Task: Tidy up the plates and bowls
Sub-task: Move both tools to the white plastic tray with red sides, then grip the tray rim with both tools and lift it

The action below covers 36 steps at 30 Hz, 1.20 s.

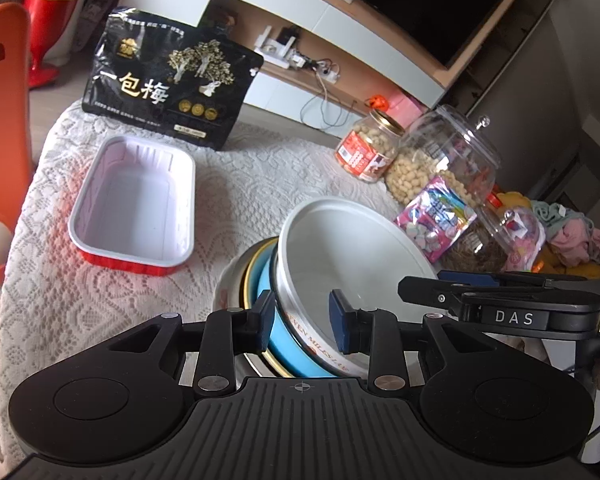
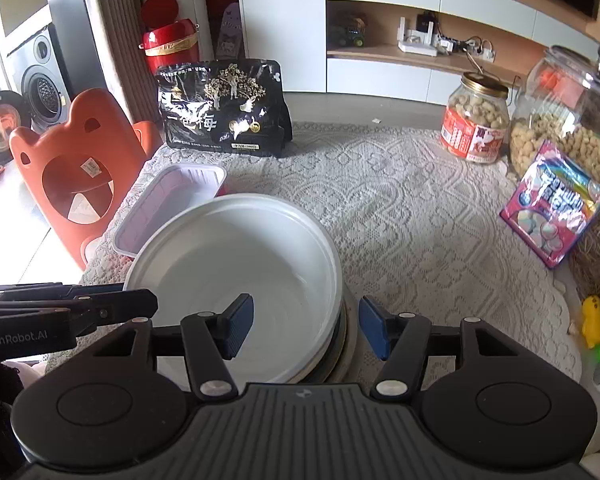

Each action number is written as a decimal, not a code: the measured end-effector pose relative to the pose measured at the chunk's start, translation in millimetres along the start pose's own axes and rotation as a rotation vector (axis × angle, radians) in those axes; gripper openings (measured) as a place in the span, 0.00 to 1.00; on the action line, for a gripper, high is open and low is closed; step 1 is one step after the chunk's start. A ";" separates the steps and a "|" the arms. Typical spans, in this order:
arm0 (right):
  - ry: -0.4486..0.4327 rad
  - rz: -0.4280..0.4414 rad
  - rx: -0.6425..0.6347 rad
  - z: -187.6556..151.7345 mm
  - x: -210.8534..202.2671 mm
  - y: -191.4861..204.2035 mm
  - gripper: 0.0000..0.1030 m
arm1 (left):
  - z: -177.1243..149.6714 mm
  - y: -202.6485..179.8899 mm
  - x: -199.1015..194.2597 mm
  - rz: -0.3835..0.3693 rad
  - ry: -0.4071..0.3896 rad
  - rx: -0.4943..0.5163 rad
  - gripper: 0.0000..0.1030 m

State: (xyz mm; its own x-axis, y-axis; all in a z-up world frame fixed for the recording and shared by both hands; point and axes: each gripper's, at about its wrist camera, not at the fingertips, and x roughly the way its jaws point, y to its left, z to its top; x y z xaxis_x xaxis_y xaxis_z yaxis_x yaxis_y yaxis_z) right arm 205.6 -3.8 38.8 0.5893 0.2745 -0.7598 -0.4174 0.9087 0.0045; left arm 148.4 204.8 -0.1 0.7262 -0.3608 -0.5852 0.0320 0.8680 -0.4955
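A white round bowl [image 1: 352,256] tops a nested stack: a blue bowl [image 1: 288,348], a gold-rimmed dish and a white plate [image 1: 230,284]. My left gripper [image 1: 302,322] is open, its fingers astride the stack's near rim, one pad inside the white bowl. My right gripper [image 2: 306,326] is open, astride the right rim of the same white bowl [image 2: 236,264], left pad inside, right pad outside. A red tray with a white inside [image 1: 136,204] lies to the left; it also shows in the right wrist view [image 2: 168,208].
A black snack bag [image 1: 168,80] stands at the back of the lace tablecloth [image 2: 420,220]. Jars of nuts [image 2: 476,120], a large clear jar [image 2: 572,128] and a pink candy packet [image 2: 552,204] line the right side. An orange chair [image 2: 80,176] stands left of the table.
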 end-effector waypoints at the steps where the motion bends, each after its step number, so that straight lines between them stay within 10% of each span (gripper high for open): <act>1: -0.013 -0.007 -0.014 4.9 -2.2 2.5 0.58 | 5.1 5.8 -2.8 -0.008 0.000 -0.032 0.32; 5: -0.075 -0.007 -0.049 32.0 -8.5 13.4 0.58 | 31.3 32.3 -22.2 0.022 -0.057 -0.094 0.32; 12: -0.066 0.120 -0.070 92.2 15.6 50.7 0.58 | 89.5 92.4 -35.3 0.366 -0.249 -0.093 0.32; 22: 0.348 0.162 0.094 134.1 155.3 111.4 0.54 | 116.8 140.9 60.4 0.379 0.032 -0.140 0.32; 36: 0.525 0.058 0.161 124.7 231.6 113.3 0.29 | 109.2 147.8 103.8 0.381 0.267 -0.105 0.31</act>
State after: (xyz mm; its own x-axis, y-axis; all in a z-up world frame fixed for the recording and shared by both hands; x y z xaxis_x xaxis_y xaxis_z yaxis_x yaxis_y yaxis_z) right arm 381.1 202.0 -55.6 0.1274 0.1693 -0.9773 -0.3036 0.9447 0.1241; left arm 303.5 332.8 -64.0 0.4706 -0.1105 -0.8754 -0.2819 0.9213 -0.2678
